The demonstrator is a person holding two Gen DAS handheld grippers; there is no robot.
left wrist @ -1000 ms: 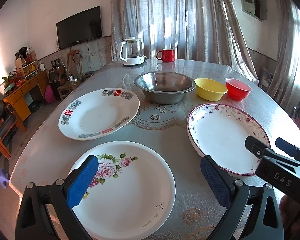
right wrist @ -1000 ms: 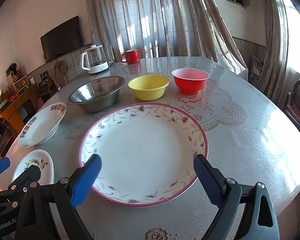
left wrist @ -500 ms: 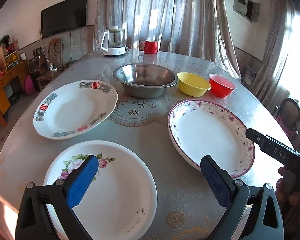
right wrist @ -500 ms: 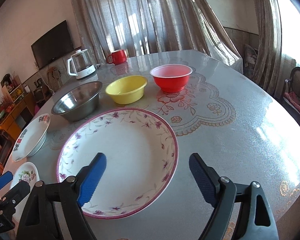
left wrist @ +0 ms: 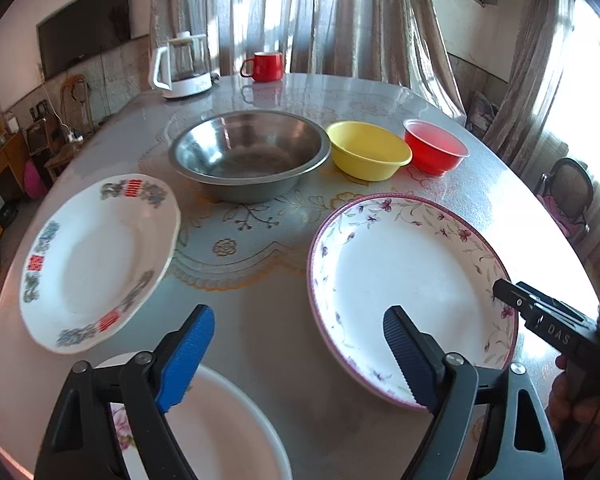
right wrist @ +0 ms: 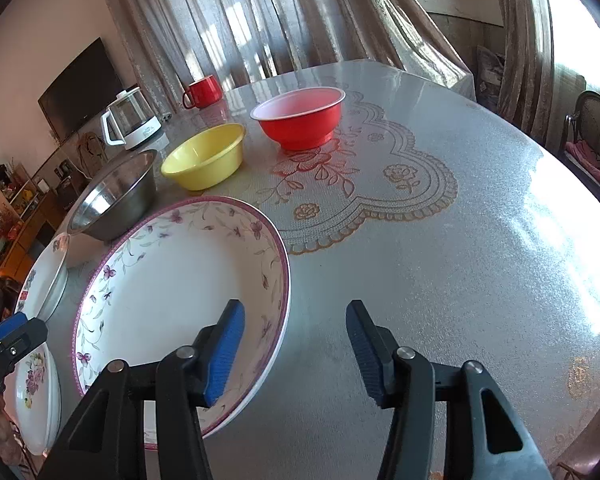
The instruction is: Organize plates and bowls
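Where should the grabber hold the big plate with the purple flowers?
Probably by its raised rim on the near right edge. The purple-flower plate lies flat, so only the thin rim offers a hold. The right gripper, jaws closing, already straddles that edge without touching it.

I see a table (right wrist: 480, 240) under a glossy, finely grained plastic cover printed with lace patterns, glaring white at the right of the frame. The big bowl (left wrist: 248, 156) at upper centre is brushed metal, dull-shiny. The yellow bowl (left wrist: 368, 154) and red bowl (left wrist: 434, 150) look like smooth plastic. The purple-rimmed plate (left wrist: 412, 292) looks like glazed ceramic, glossy. My gripper pads (right wrist: 226, 344) are ribbed blue rubber on matt black arms.
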